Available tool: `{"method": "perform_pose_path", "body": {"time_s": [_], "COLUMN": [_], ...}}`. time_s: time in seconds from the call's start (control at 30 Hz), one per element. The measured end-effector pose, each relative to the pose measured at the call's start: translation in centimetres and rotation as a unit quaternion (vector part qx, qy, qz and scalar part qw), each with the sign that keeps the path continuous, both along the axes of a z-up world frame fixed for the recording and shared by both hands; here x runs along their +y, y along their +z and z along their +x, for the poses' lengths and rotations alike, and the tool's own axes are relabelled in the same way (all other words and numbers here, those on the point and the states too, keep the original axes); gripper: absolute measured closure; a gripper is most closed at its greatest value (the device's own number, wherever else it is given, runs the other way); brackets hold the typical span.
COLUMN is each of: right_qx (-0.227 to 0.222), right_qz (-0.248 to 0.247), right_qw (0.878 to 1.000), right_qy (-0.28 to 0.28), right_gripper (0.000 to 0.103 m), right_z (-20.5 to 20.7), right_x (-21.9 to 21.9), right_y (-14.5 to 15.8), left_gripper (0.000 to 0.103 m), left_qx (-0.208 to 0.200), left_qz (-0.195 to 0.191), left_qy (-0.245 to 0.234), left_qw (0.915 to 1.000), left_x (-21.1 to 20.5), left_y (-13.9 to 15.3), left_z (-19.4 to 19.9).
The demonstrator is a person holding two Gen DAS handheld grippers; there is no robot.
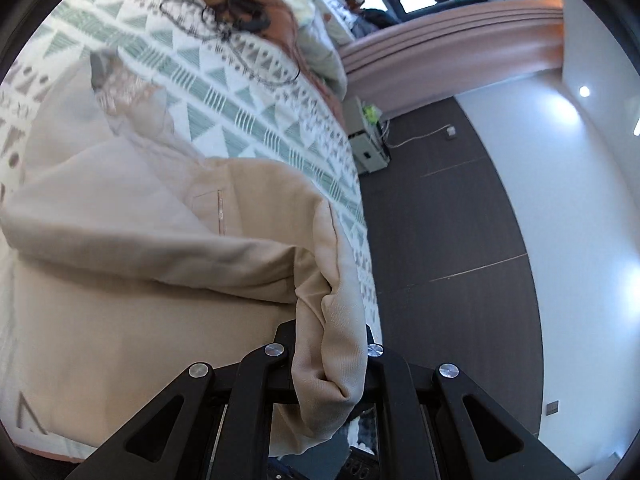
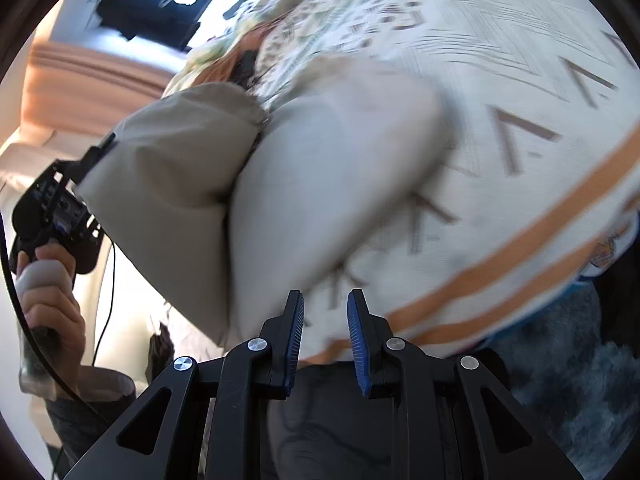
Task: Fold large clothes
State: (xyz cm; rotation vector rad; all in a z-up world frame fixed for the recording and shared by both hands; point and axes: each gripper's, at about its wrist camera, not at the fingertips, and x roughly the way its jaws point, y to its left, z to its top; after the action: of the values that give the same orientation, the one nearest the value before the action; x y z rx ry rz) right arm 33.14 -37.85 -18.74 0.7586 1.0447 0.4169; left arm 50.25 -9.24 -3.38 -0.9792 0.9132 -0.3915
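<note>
A large beige garment [image 1: 132, 264] lies on a bed with a patterned white, green and brown cover [image 1: 248, 92]. My left gripper [image 1: 330, 344] is shut on a bunched edge of the garment and lifts it off the bed. In the right wrist view the same garment [image 2: 304, 184] hangs folded over, one part raised by the left gripper [image 2: 86, 168] at the left, held in a person's hand. My right gripper [image 2: 325, 320] is open and empty, its blue-padded fingers [image 2: 294, 332] just short of the garment's near edge.
A brown item and black cords [image 1: 240, 12] lie at the far end of the bed. Dark wood floor [image 1: 448, 240] and a small white unit [image 1: 366, 140] are beside the bed. An orange-striped cover edge [image 2: 520, 248] hangs over a grey rug [image 2: 560, 380].
</note>
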Motion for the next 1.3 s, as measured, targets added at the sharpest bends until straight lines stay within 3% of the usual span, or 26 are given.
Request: {"method": "perform_pose_path", "body": {"time_s": [0.3,0.6,0.63,0.7,0.77,0.83,0.9,1.03,1.3], "right_qx": [0.009,0.017,0.019,0.018,0.012,-0.006,-0.022,-0.038,-0.043], "right_qz": [0.002,0.001,0.002,0.005,0.006,0.005,0.004,0.009,-0.005], "right_qw": [0.999,0.998,0.998,0.998,0.999,0.999,0.999,0.999,0.999], "right_qy": [-0.038,-0.054,-0.054,-0.052,-0.052,-0.051,-0.047,-0.033,-0.015], "right_gripper": [0.079,0.079,0.079,0.076,0.057,0.054,0.054,0.052,0.05], "right_z": [-0.8,-1.6,-1.6,-1.4,-1.2,-1.0,-0.7,0.5,3.7], "right_x": [-5.4,-7.0,-7.1,-7.2,-7.2,-7.2,-7.0,-6.1,-3.8], "right_y": [-0.8,-1.3,-1.4,-1.3,-0.9,-0.3,0.3,1.2,1.4], "left_gripper": [0.095,0.092,0.088,0.067,0.028,0.017,0.016,0.016,0.016], "left_qx": [0.02,0.067,0.074,0.076,0.07,0.056,0.04,0.03,0.014], "left_qz": [0.037,0.062,0.062,0.049,0.018,0.02,0.041,0.049,0.089], "left_qy": [-0.053,-0.11,-0.108,-0.118,-0.138,-0.144,-0.146,-0.132,-0.052], "left_qw": [0.9977,0.9897,0.9895,0.9889,0.9878,0.9877,0.9876,0.9896,0.9946], "left_x": [-7.1,-12.2,-12.4,-12.8,-13.2,-13.1,-12.7,-10.6,-2.2], "left_y": [-4.2,-8.7,-9.1,-9.8,-10.1,-9.6,-8.7,-8.0,-6.4], "left_z": [-0.4,0.0,-0.1,0.0,-0.1,-0.3,-0.8,-0.9,-3.5]}}
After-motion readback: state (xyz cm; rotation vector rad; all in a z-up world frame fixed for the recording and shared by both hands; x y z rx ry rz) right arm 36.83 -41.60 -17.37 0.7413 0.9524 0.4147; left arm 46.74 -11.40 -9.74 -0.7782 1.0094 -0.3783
